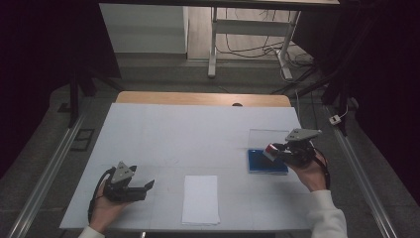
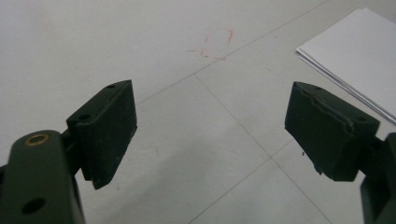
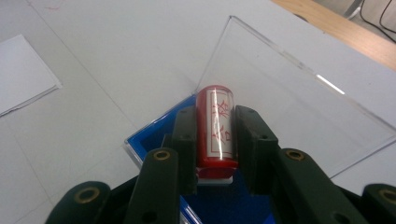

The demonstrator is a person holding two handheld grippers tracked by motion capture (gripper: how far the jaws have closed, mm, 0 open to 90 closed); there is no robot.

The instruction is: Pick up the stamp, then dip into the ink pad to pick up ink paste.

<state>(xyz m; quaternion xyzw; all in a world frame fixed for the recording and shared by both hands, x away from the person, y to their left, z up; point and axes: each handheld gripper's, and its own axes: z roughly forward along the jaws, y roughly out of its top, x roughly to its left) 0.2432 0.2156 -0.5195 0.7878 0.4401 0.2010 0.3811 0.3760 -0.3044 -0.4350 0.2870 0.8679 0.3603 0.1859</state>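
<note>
**Stamp held over its blue ink box, paper waiting near the front edge**

The white table [image 1: 163,134] carries a stack of white paper [image 1: 200,199] at its near middle and, to the right, a blue ink box [image 1: 257,163] with its clear lid [image 1: 270,138] standing open on the far side.

The left gripper [image 1: 143,187] rests at the near left with its jaws wide apart and nothing between them; the left gripper view adds a faint red mark [image 2: 215,43] on the table and a corner of the paper.

The right gripper [image 1: 274,151], over the box, has its jaws closed on a small red cylindrical stamp [image 3: 215,128], gripped across its sides near the base.

The stamp looks light, rigid and glossy, so it may slip or twist in a loose hold; the present grip across the barrel seems sound. The lid looks thin and easily knocked.

From above the stamp is a small red-and-white speck; the right gripper view reveals its red printed label, the lid's hinge line and the blue pad below.
</note>
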